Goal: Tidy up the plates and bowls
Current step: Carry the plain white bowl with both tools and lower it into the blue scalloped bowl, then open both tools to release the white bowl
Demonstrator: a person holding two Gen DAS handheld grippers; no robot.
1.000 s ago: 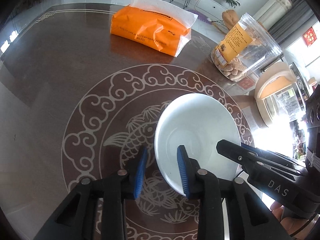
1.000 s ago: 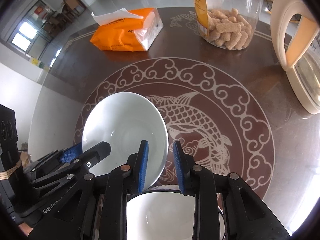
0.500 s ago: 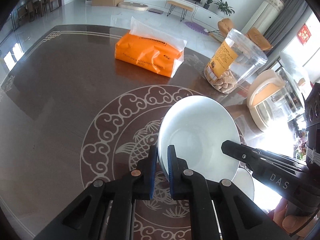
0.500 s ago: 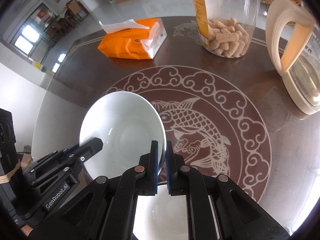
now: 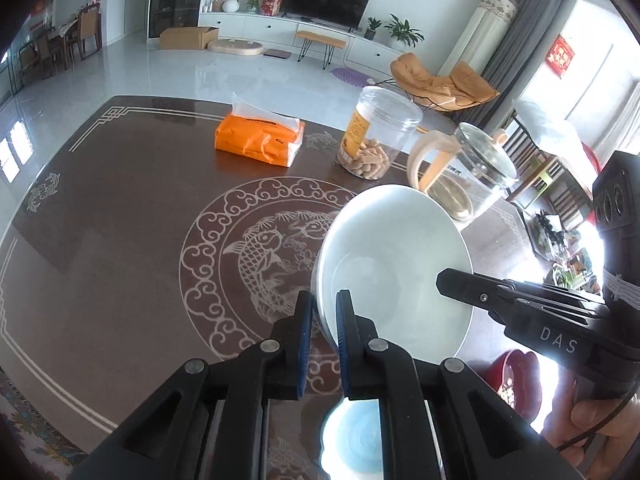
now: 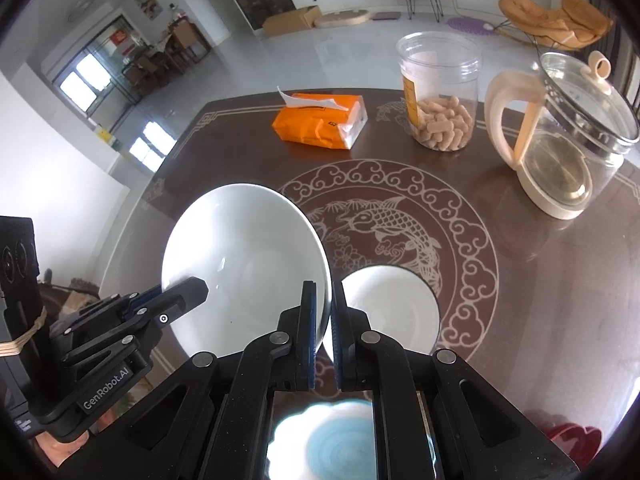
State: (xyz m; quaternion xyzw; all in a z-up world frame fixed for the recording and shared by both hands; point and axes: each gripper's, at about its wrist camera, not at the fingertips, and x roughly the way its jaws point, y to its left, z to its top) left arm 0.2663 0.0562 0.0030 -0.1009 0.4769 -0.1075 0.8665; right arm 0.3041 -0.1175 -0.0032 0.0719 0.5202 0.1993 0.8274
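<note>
Both tongs pinch one white bowl [image 5: 394,268] by its rim: the left gripper [image 5: 322,320] on one side, the right gripper [image 6: 323,312] on the other. It hangs tilted above the brown table [image 5: 120,216], lifted higher than a second ago. A second white bowl [image 6: 390,306] sits below, and the middle of the table is bare
</note>
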